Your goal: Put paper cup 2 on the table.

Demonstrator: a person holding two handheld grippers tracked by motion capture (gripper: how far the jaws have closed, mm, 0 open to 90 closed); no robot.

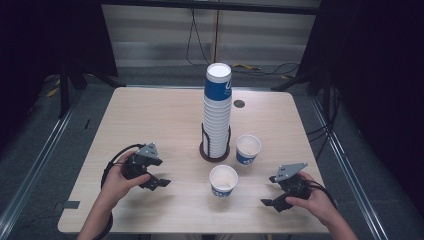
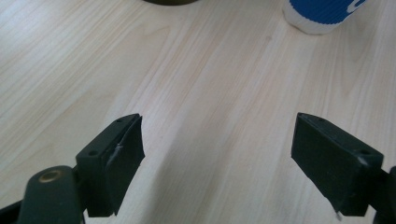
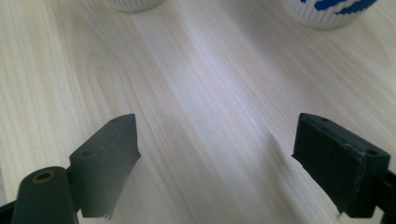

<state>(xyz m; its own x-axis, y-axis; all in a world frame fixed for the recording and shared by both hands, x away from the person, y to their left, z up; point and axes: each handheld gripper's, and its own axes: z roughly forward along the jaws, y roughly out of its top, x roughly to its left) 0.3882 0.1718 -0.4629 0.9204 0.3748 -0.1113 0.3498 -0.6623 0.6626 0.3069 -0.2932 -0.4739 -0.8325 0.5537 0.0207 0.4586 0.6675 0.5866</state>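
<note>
Left gripper: held low over the table at its near left, jaws spread wide with bare wood between them; released, grasping nothing. In the left gripper view the base of a blue-and-white cup sits well ahead of the jaws, to the right, apart from them.

Centre: a tall stack of nested cups stands upright in a dark wire holder, the top cup blue-banded. Near cup stands upright and open just in front of the holder, between the two grippers and clear of both. Far cup stands upright just right of the holder, near the first cup but not touching it.

Right gripper: low over the near right of the table, jaws spread, nothing between them; released. In the right gripper view two cup bases lie ahead, well apart from the jaws.
</note>
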